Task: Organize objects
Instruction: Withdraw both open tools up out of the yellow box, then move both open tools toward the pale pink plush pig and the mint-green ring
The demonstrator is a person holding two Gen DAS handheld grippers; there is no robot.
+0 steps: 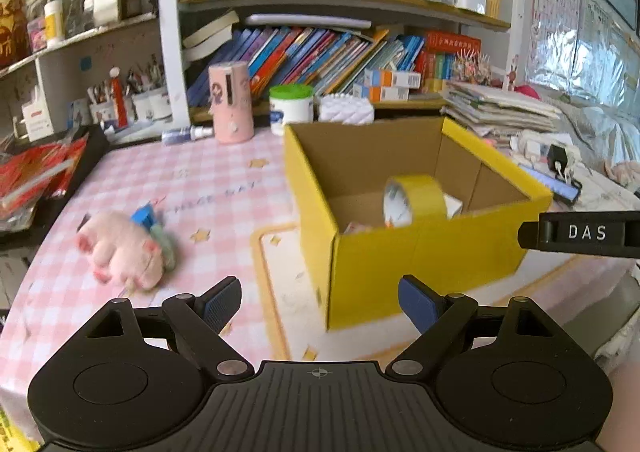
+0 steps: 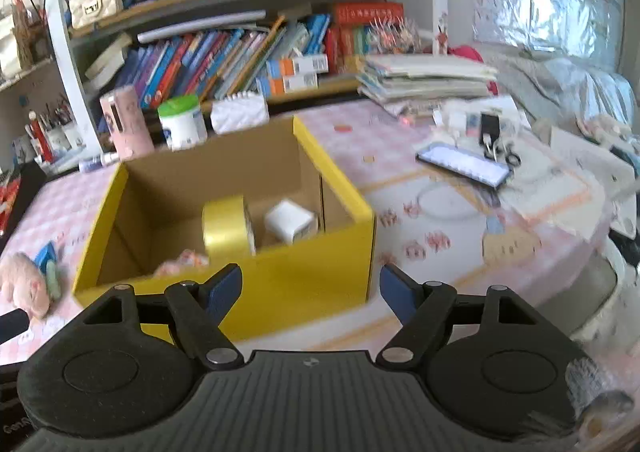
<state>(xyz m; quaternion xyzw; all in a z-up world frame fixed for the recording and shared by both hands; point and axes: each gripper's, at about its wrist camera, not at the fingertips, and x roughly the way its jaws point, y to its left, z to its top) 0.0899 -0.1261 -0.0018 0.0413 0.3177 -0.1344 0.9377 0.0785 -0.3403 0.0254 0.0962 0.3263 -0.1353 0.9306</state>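
A yellow cardboard box [image 1: 420,260] stands open on the pink checked table; it also shows in the right wrist view [image 2: 312,268]. Inside it a yellow tape roll [image 1: 416,198] [image 2: 224,228] stands on edge beside a white charger block [image 2: 290,224]. A pink plush toy [image 1: 120,252] [image 2: 20,284] with a small blue object [image 1: 145,214] lies on the table left of the box. My left gripper [image 1: 320,306] is open and empty in front of the box. My right gripper [image 2: 310,292] is open and empty, just before the box's near wall.
Behind the box stand a pink cylinder [image 1: 231,102], a green-lidded jar [image 1: 291,108] and a white quilted pouch [image 1: 346,108]. Bookshelves rise at the back. A phone [image 2: 464,164], cables and stacked papers [image 2: 428,80] lie at the right.
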